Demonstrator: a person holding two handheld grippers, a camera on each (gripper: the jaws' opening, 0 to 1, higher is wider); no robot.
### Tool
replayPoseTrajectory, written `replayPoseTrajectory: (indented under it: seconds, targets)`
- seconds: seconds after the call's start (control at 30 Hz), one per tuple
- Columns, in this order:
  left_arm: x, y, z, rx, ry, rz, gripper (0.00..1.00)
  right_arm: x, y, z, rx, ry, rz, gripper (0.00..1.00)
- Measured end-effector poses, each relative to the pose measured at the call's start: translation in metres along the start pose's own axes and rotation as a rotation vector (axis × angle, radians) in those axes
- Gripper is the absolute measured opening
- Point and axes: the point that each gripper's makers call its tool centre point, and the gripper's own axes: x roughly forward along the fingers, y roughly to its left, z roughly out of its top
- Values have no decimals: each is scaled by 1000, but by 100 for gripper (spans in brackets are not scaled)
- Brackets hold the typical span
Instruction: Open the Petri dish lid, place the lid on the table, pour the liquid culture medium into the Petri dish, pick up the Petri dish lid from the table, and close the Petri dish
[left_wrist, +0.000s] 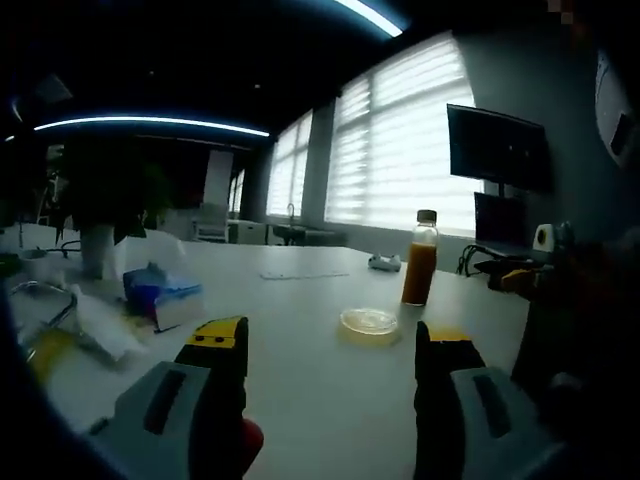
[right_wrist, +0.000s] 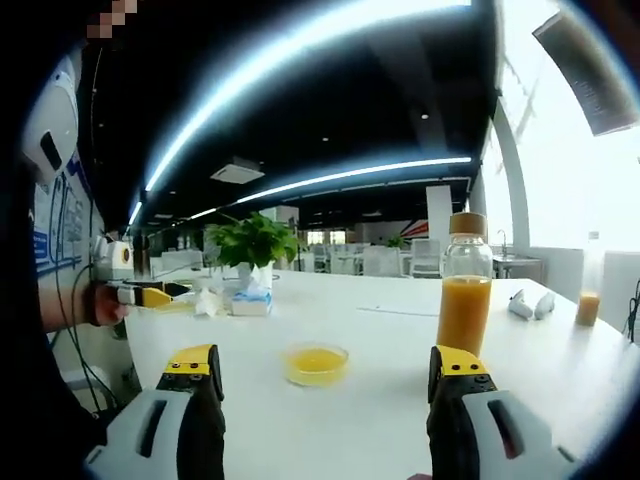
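While both stand open, Petri dish (right_wrist: 316, 362) ahead between right tongs (right_wrist: 325, 385), untouched.

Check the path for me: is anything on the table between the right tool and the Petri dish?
Nothing visible. In the right gripper view, bare white table lies between the open right tool and the Petri dish. The bottle of orange liquid stands off to the dish's right, clear of that path.

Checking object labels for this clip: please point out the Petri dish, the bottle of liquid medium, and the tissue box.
Petri dish (right_wrist: 316, 362): right gripper view, centre of the dish.
Bottle (right_wrist: 465, 300): right gripper view, orange-filled lower body.
Tissue box (left_wrist: 160, 293): left gripper view, blue side.
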Motion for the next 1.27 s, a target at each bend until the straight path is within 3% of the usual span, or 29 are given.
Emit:
replayPoseTrajectory:
  seconds: [0.57, 1.27]
  targets:
    - [0, -11, 7, 18, -9, -11, 59, -11, -2, -1, 1, -4, -10, 79]
    - [-4, -10, 2, 18, -6, -14, 58, -12, 2, 1, -15, -2, -8, 79]
